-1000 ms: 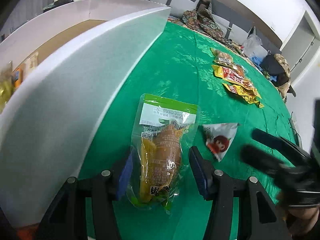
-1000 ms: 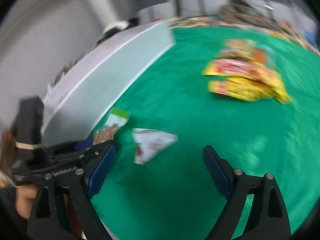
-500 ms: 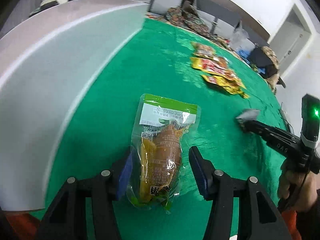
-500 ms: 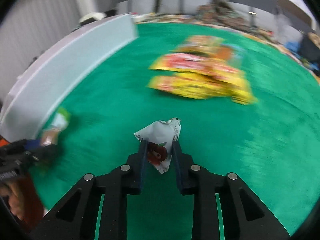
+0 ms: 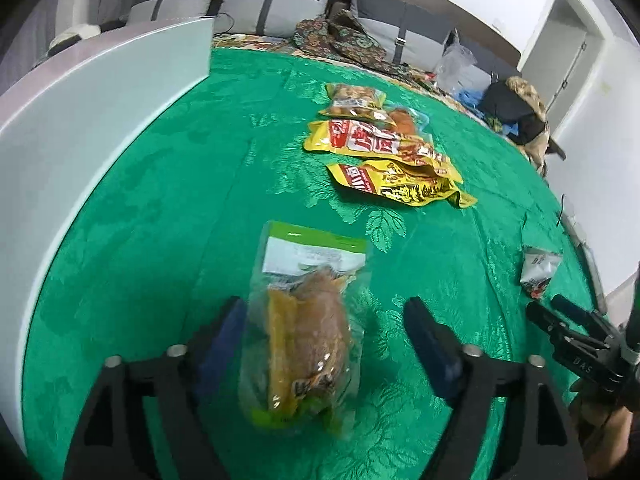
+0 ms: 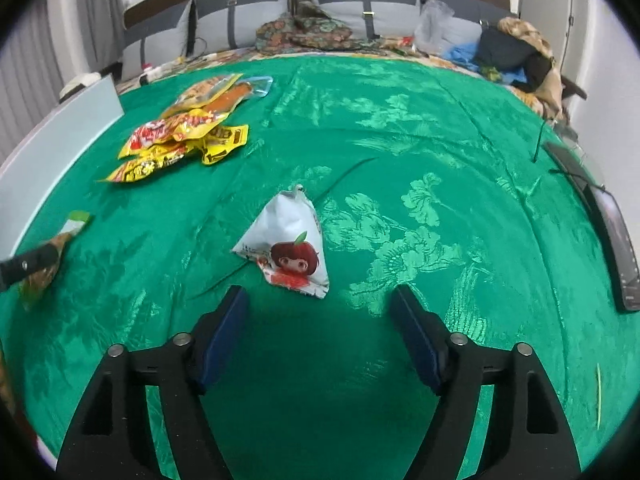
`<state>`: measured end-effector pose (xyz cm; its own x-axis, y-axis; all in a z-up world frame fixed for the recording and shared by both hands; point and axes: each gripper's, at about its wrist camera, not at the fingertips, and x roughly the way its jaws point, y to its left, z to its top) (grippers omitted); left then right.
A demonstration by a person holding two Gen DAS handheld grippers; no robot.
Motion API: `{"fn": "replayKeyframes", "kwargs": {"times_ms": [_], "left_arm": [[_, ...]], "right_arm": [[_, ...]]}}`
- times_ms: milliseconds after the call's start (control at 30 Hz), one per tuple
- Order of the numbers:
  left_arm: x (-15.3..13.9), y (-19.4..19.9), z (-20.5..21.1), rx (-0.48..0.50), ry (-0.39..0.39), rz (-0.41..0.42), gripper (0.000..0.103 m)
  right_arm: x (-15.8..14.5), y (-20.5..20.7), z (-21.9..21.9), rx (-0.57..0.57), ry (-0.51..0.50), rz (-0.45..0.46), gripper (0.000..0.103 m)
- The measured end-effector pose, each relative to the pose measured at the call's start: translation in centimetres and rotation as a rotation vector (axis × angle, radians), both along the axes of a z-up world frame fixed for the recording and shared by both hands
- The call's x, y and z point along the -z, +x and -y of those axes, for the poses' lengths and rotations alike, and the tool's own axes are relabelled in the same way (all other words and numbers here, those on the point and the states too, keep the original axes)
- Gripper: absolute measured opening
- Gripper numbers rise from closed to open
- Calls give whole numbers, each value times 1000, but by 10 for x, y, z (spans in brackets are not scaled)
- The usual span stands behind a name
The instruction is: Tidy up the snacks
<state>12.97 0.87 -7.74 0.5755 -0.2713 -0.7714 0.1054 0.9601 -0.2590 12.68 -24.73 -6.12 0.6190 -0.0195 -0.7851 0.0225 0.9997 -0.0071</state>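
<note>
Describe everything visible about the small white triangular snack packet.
The white triangular packet is a crinkled, glossy foil-like pouch printed with a red cartoon fruit face and red lettering near its wide end. It lies flat on the green tablecloth, narrow tip pointing away, just ahead of the open right gripper, touching neither finger.

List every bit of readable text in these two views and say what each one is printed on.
"DAS": white letters on the right gripper body, seen in the left wrist view.
Yellow snack packets: large red and black Chinese print, too distorted to read.
Clear green-topped pouch between the left gripper fingers: white label print blurred.
White triangular packet: cartoon apple face, small text unreadable.
</note>
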Motion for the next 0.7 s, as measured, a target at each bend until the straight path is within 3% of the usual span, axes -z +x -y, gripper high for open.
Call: {"fn": "replayKeyframes", "kwargs": {"times_ms": [100, 267, 700], "left_arm": [[4, -1, 15, 50, 78, 23, 97], [13, 0, 36, 98, 239, 6, 103], [14, -1, 35, 102, 239, 12, 103]], "right_arm": [[1, -2, 1, 13, -9, -4, 81], [1, -7, 5, 21, -7, -3, 82], [1, -8, 5, 21, -8, -3, 82]]}}
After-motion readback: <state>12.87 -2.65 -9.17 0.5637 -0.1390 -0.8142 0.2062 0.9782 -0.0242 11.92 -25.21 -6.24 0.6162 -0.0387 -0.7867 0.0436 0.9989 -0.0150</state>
